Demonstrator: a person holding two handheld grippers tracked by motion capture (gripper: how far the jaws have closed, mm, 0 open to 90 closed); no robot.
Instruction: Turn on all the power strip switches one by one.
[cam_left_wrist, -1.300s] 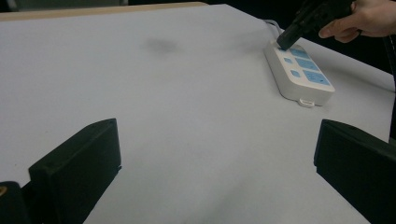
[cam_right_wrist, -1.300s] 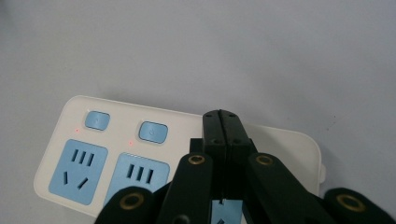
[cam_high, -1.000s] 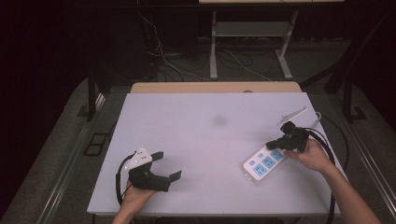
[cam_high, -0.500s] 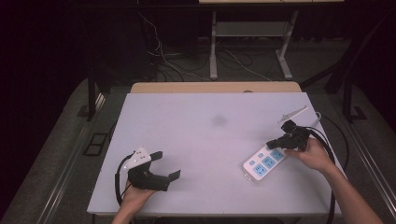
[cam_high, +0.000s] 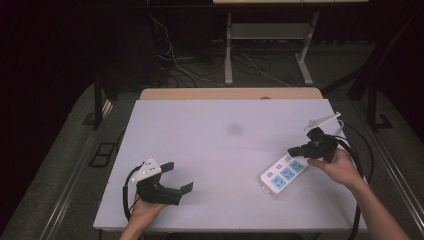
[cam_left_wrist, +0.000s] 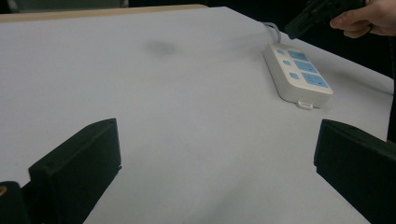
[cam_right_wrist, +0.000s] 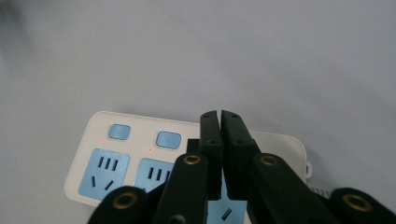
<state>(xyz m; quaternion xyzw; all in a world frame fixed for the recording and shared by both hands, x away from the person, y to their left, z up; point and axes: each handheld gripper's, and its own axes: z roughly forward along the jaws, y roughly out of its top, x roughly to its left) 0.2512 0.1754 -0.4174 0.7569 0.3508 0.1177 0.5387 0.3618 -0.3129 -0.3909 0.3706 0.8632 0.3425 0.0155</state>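
The left gripper (cam_high: 172, 177) rests at the bench's (cam_high: 220, 145) near-left, fingers spread wide and empty, unchanged over the last second. Rightward, the power strip (cam_high: 283, 172) lies unmoved; the right gripper (cam_high: 295, 150) stays poised over it, fingers clenched together, suggesting a button press.

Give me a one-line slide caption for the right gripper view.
Right gripper, jaws shut, poised over a white power strip with blue sockets on a pale table.
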